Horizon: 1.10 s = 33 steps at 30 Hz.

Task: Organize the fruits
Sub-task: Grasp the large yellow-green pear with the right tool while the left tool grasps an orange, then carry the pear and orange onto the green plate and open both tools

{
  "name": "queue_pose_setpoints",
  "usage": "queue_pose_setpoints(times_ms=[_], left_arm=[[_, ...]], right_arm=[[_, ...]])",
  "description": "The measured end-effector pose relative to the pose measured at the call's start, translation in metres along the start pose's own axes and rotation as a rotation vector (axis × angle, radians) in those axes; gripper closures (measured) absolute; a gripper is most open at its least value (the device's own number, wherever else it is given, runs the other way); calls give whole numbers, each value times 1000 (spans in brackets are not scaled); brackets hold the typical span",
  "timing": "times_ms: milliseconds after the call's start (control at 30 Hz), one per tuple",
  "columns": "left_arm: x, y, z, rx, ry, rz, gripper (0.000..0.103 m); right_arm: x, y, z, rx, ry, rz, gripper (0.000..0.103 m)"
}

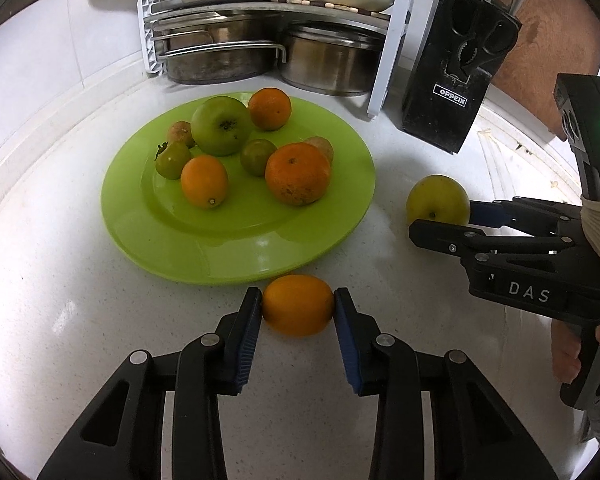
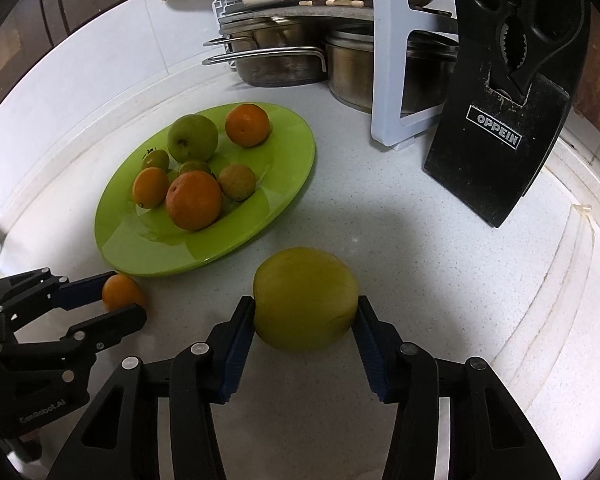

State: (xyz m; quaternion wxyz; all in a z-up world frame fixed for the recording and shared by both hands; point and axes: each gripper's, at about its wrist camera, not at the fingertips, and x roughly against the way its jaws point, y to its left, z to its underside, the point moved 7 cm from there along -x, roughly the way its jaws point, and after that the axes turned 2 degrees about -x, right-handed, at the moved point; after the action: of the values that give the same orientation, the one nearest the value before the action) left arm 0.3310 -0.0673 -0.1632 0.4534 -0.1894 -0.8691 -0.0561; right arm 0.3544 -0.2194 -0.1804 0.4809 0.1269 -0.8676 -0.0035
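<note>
While both fruits rest on the white table [image 1: 80, 320], we see each tool clamped on one item. The left tool [image 1: 298, 308] grips a small orange [image 1: 298, 305] between its blue pads [image 1: 248, 340], with both pads touching the fruit's sides. This orange sits just beside the near rim of the green plate [image 1: 236, 252]. In the right wrist view, the same orange [image 2: 122, 291] lies at the plate's [image 2: 284, 184] lower left edge.

The right tool [image 2: 305, 312] holds a yellow-green apple [image 2: 306, 298], one pad pressed against each side. We see this apple [image 1: 438, 199] to the right of the plate, apart from its rim.

On the plate we count a green apple [image 1: 221, 126], three oranges, of which the largest [image 1: 298, 173] is nearest the centre, two small green fruits and two small brownish ones. Behind the plate stands a white rack [image 1: 388, 56] with steel pots [image 1: 324, 60] beneath it. A black knife block [image 1: 456, 76] marked OPPEIN stands to the rack's right.
</note>
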Motion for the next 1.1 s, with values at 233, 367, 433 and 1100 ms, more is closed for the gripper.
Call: queue_pose_setpoints(times_ms=[233,367,433,1100], left_arm=[[6,-1,0,-3,-10,-5,67],[11,-4,1,-8,-17,-2,67],[15,-5,2,-12,-24,-2,67],[89,-14,-10,-33,-194,-14,67]], right_arm=[[3,-1,2,-13,-5,10,53],[12,0,4,-15,-18,18,53],[16,1,4,-14,-25,23,53],[82,29,-11,17,-157,12,53]])
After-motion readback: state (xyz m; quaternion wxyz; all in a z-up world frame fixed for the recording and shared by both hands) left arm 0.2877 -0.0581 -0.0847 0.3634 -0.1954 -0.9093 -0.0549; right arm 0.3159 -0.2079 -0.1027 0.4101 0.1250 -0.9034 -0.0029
